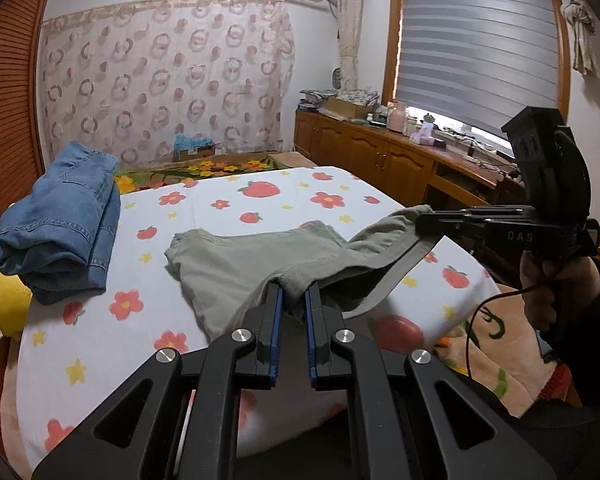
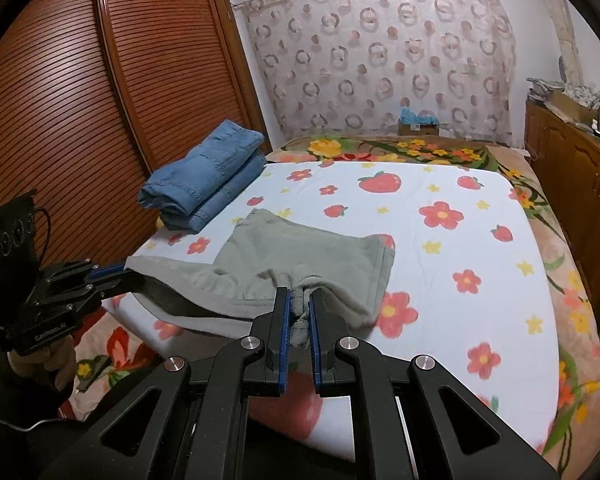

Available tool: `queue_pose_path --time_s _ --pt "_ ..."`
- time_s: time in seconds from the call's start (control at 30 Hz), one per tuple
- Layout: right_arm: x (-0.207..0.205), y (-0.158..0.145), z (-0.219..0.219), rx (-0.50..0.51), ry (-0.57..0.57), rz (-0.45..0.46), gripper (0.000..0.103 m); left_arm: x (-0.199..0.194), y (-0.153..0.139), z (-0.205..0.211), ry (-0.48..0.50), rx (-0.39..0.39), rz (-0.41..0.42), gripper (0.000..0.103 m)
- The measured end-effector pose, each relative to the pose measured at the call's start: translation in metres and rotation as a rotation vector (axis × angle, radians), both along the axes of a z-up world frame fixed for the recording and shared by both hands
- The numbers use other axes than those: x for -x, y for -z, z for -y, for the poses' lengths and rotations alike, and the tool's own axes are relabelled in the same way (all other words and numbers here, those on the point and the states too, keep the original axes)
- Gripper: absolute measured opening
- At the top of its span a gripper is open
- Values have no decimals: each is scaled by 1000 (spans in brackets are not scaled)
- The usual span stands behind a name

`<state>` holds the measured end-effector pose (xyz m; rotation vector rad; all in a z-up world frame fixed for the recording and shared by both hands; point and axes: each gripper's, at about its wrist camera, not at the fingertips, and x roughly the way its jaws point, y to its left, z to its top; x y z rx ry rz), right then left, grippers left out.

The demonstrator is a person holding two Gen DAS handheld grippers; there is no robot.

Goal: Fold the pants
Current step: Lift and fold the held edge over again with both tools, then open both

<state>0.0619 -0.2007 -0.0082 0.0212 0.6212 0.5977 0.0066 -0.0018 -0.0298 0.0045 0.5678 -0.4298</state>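
Pants [image 1: 256, 256] pinched by both claws; left claw [image 1: 293, 292], right claw [image 2: 299, 300]; window [image 1: 480, 52] only in left view.

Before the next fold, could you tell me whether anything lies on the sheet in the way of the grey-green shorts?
Nothing visible does. The shorts, pinched by the left gripper and the right gripper, face bare sheet; the folded jeans lie off to the left.
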Motion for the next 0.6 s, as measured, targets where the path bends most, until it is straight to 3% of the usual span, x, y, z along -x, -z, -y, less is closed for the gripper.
queue_pose_path --time_s 0.6 --pt "-89 8 -43 78 2 15 9 -78 1 -12 -75 -33 4 11"
